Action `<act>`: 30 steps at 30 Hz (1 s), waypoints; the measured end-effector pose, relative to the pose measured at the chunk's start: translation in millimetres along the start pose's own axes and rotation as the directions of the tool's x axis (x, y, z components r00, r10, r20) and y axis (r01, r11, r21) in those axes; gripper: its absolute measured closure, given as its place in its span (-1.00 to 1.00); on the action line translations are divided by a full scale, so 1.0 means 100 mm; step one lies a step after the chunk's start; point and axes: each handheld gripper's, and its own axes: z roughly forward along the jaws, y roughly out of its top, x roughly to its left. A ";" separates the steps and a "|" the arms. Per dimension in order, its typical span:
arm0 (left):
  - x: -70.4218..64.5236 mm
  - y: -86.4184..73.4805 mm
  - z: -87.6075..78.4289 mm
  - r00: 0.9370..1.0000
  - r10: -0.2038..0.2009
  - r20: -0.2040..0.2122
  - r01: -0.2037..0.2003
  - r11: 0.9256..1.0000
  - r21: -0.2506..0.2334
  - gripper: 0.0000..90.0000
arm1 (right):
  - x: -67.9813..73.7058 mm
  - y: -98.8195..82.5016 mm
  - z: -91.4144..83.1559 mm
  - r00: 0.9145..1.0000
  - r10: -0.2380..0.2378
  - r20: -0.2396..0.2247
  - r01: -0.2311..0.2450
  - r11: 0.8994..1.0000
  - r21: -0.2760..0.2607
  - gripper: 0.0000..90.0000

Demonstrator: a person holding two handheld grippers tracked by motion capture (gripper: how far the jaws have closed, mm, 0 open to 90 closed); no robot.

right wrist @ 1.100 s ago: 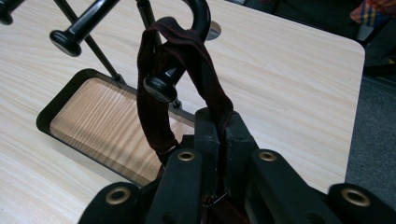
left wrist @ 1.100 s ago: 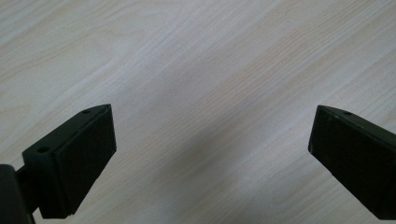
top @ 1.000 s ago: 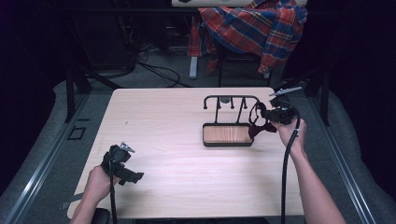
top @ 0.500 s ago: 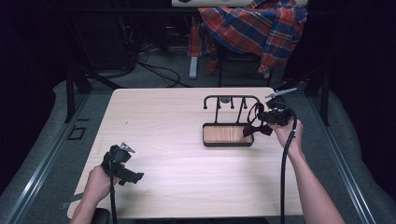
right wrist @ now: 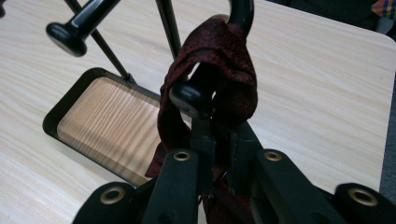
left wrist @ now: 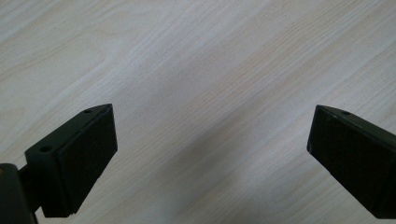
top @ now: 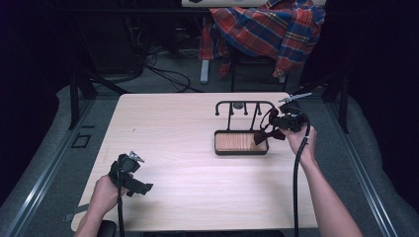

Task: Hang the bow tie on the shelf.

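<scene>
The right gripper (top: 280, 124) sits at the right end of the black metal hanger rack with a wooden tray base (top: 241, 142), a little nearer the rack's top bar than a second ago, when it hung slightly lower and closer to the table's right edge. Its jaws are almost fully together, pinched on the dark red patterned fabric bow tie (right wrist: 212, 88); they have eased apart by only a hair in the last second, with the cloth between them throughout. In the right gripper view the bow tie's loop is draped over one of the rack's black knob-tipped pegs (right wrist: 191, 99), just above the jaw tips, and in the high view the tie's wings hang over the tray's right edge (top: 267, 134). The left gripper (top: 129, 174) is unchanged from the earlier frames, resting near the front left of the pale wooden table (top: 168, 123), well apart from the rack; its jaws stand wide with bare tabletop between them
</scene>
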 end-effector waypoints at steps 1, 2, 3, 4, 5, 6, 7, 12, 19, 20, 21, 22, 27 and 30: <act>0.00 0.00 0.00 1.000 0.000 0.001 0.000 1.000 0.000 -0.96 | 0.00 0.00 0.00 1.000 0.009 -0.002 -0.009 1.000 -0.001 0.85; 0.00 0.00 0.00 1.000 0.000 -0.001 0.000 1.000 -0.002 -0.96 | -0.01 0.01 0.00 1.000 0.019 -0.002 -0.019 1.000 -0.009 0.85; 0.00 0.00 0.00 1.000 0.000 -0.001 0.000 1.000 -0.002 -0.96 | -0.01 0.01 0.00 1.000 0.019 -0.002 -0.019 1.000 -0.009 0.85; -0.01 0.01 0.00 1.000 0.000 -0.004 0.000 1.000 0.000 -0.96 | -0.02 0.01 0.01 0.999 0.041 -0.004 -0.041 0.999 -0.014 0.85; -0.01 0.01 0.00 1.000 0.001 -0.003 -0.001 1.000 0.001 -0.96 | -0.03 0.02 0.02 0.999 0.048 -0.004 -0.048 0.999 -0.012 0.85; -0.01 0.01 0.00 1.000 0.000 -0.003 0.000 1.000 0.002 -0.95 | -0.02 0.01 0.02 0.999 0.054 -0.006 -0.054 0.998 -0.013 0.85; -0.01 0.00 0.00 1.000 0.000 -0.004 0.000 1.000 0.002 -0.95 | -0.02 0.01 0.03 0.998 0.057 0.002 -0.057 0.998 -0.009 0.84; 0.00 0.00 0.00 1.000 0.000 -0.002 0.000 1.000 0.001 -0.95 | -0.04 -0.01 0.06 0.997 0.071 0.000 -0.071 0.997 0.010 0.79; -0.01 0.00 0.00 1.000 0.004 -0.003 -0.004 1.000 0.007 -0.93 | -0.04 -0.04 0.06 0.998 0.058 -0.001 -0.058 0.997 0.043 0.63; -0.01 0.00 0.00 1.000 0.004 -0.003 -0.004 1.000 0.006 -0.93 | -0.03 -0.04 0.06 0.998 0.059 0.000 -0.059 0.997 0.043 0.61; -0.01 0.00 0.00 1.000 0.004 -0.003 -0.004 1.000 0.006 -0.93 | -0.03 -0.04 0.06 0.998 0.059 0.000 -0.059 0.997 0.043 0.61; -0.01 0.00 0.00 1.000 0.003 -0.003 -0.003 1.000 0.005 -0.93 | -0.03 -0.04 0.05 0.998 0.056 0.001 -0.056 0.997 0.048 0.61; -0.01 0.00 0.00 1.000 0.005 -0.002 -0.005 1.000 0.005 -0.93 | -0.02 -0.06 0.01 0.999 0.038 0.000 -0.038 0.998 0.053 0.48; -0.01 0.00 -0.01 1.000 0.008 -0.003 -0.008 1.000 0.004 -0.93 | -0.01 -0.08 -0.02 1.000 0.021 0.013 -0.022 0.998 0.059 0.40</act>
